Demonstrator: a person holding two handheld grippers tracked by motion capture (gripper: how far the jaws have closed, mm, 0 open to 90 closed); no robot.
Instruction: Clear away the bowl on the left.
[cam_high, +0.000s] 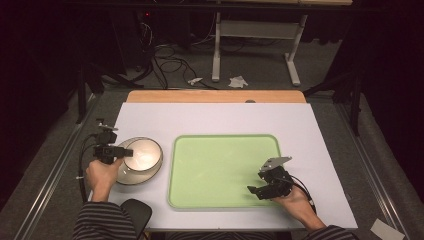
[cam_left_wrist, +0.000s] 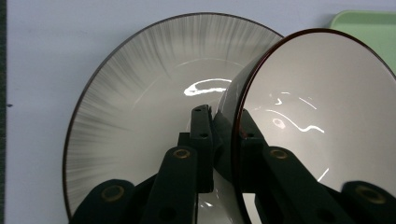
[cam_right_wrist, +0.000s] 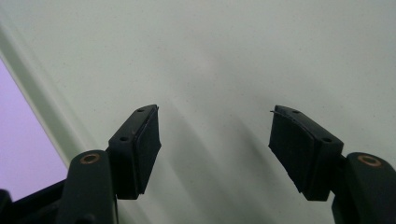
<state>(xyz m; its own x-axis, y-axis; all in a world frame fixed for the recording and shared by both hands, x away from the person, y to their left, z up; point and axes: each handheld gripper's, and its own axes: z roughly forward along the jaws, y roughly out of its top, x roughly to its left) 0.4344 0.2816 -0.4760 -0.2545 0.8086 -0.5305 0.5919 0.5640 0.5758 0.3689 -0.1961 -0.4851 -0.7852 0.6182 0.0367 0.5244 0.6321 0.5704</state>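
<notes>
Left hand-held gripper (cam_left_wrist: 223, 135) clamps tilted bowl (cam_left_wrist: 322, 107) rim above plate (cam_left_wrist: 140, 93).

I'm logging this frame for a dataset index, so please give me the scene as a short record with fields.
surface: white table top
left gripper: shut on the bowl's rim, one jaw inside, one outside
bowl: pale inside, dark rim, tilted, over the plate
plate: streaked grey rim, on the table left of the tray
tray: light green, nothing on it
right gripper: open, holding nothing, over the tray's near right part
</notes>
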